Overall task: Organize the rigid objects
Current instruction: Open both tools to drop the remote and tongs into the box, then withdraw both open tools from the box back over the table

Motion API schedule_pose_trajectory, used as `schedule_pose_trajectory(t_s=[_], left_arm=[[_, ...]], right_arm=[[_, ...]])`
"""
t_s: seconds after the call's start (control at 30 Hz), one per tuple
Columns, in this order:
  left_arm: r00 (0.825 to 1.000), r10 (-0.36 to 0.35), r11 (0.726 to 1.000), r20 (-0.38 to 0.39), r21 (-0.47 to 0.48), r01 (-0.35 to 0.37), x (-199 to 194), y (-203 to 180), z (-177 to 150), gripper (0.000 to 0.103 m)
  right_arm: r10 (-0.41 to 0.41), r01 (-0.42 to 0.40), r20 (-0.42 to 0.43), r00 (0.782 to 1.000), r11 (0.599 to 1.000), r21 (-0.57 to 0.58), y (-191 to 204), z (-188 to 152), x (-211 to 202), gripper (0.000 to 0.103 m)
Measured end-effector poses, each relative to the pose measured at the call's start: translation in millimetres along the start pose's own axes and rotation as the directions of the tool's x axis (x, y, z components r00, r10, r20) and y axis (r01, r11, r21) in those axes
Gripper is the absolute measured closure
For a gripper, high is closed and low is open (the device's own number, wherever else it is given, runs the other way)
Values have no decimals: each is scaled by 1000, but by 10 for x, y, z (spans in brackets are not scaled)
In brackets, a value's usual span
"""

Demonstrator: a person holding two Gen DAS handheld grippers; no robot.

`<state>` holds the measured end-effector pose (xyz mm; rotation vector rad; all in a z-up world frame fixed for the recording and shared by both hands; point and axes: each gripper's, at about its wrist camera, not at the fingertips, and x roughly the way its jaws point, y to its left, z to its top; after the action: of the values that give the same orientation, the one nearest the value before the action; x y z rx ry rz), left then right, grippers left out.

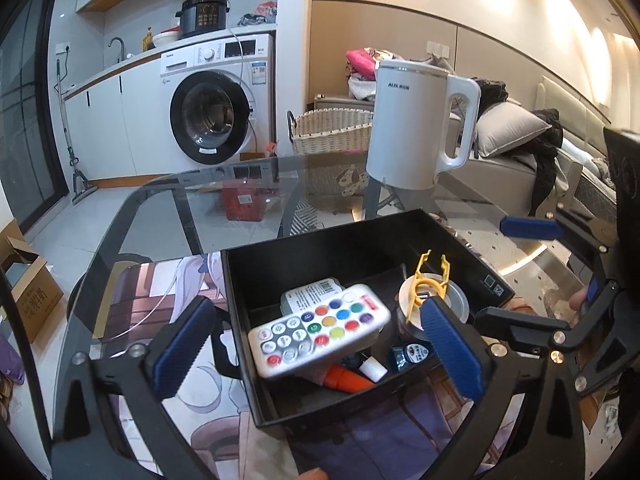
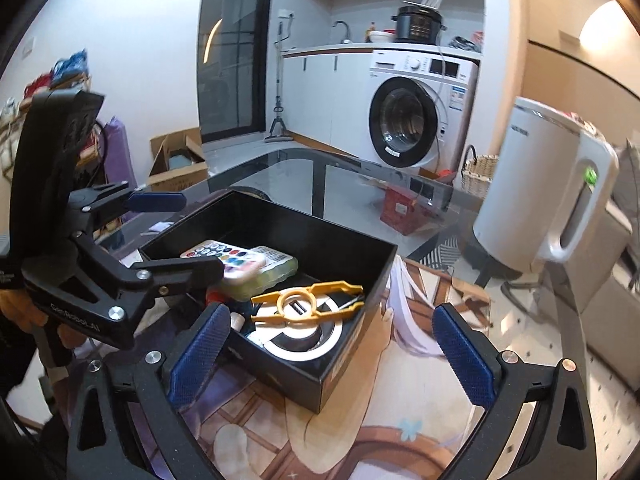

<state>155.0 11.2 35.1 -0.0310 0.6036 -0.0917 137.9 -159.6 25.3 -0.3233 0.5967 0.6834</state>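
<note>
A black box [image 1: 240, 308] [image 2: 360, 280] stands on a printed mat on the glass table. In it lie a white remote with coloured buttons [image 1: 320, 330] [image 2: 224, 254], a pale green case [image 2: 276, 268], a yellow plastic clip [image 1: 426, 284] [image 2: 308, 300] on a round tin [image 2: 296, 340], an orange-capped tube [image 1: 346, 378] and a small dark bottle [image 1: 412, 354]. My left gripper [image 1: 316, 352] is open and empty over the box. My right gripper [image 2: 332, 354] is open and empty at the box's near corner; it also shows in the left wrist view [image 1: 532, 272].
A white electric kettle [image 1: 420, 124] [image 2: 540, 196] stands on the glass table behind the box. A wicker basket [image 1: 332, 128], a washing machine [image 1: 216, 100] and a cardboard box [image 2: 176, 160] stand on the floor beyond. A bed with pillows is at the right.
</note>
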Motion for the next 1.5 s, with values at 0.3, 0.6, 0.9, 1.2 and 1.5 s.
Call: schedule_pose_trajectory(t_s=[0.3, 0.6, 0.9, 1.2, 1.5], left_arm=[[996, 49, 998, 77, -49, -45, -296, 57, -136, 0], [990, 91, 995, 105, -54, -86, -436, 88, -262, 0], [986, 119, 991, 117, -76, -111, -443, 145, -431, 0], [983, 132, 990, 126, -66, -125, -413, 87, -427, 0], [978, 141, 989, 151, -56, -134, -450, 65, -447, 0]], right_arm=[[0, -3, 35, 999, 997, 76, 32, -126, -153, 1], [-23, 13, 96, 995, 994, 105, 152, -194, -269, 1], [-59, 44, 129, 990, 992, 117, 227, -253, -225, 1], [-61, 47, 174, 983, 995, 83, 327, -249, -265, 1], [-54, 42, 205, 977, 997, 64, 353, -268, -305, 1]])
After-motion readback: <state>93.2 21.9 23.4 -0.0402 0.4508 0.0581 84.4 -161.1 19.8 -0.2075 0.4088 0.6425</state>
